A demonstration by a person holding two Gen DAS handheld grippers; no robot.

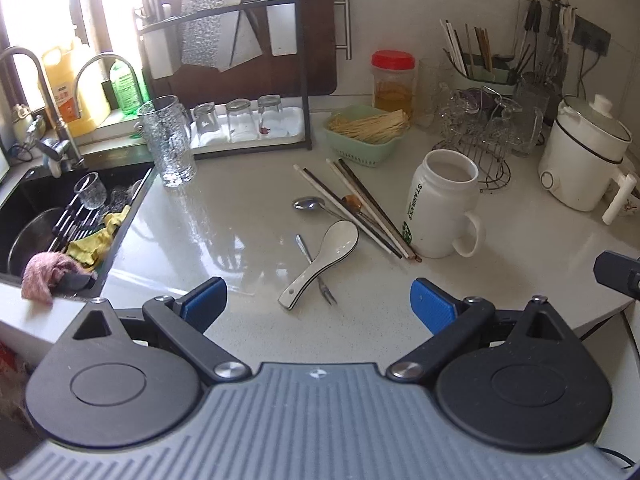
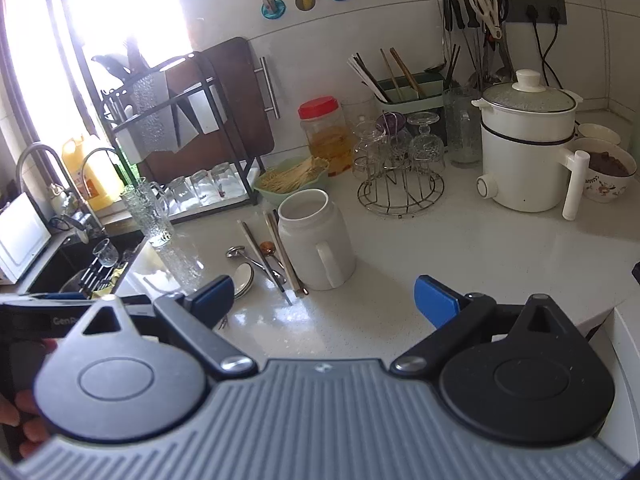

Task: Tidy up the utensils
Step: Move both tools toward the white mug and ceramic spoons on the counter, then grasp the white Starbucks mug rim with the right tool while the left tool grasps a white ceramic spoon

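My left gripper (image 1: 319,304) stood with its jaws spread wide and held nothing, hovering above the pale countertop (image 1: 224,232) just short of the loose utensils. My right gripper (image 2: 324,300) was likewise spread wide and empty, over bare counter in front of the white mug (image 2: 316,240). The utensils lay in a scatter left of that mug: a white ceramic spoon (image 1: 324,260) with its bowl pointing away from me, resting across a small metal fork (image 1: 316,276); a metal spoon (image 1: 308,203) beyond it; and a bundle of chopsticks (image 1: 360,204) lying diagonally, their near ends touching or just beside the mug's base, which of the two I could not tell. A green basket of wooden sticks (image 1: 366,130) sat behind the chopsticks. Against the back wall stood a green utensil holder (image 2: 412,92) with chopsticks upright in it, well apart from the scatter. A tall textured glass (image 1: 168,140) stood at the edge of the sink (image 1: 72,208), which held a glass, cloths and dishware. A white electric pot (image 2: 524,152) stood to the right.
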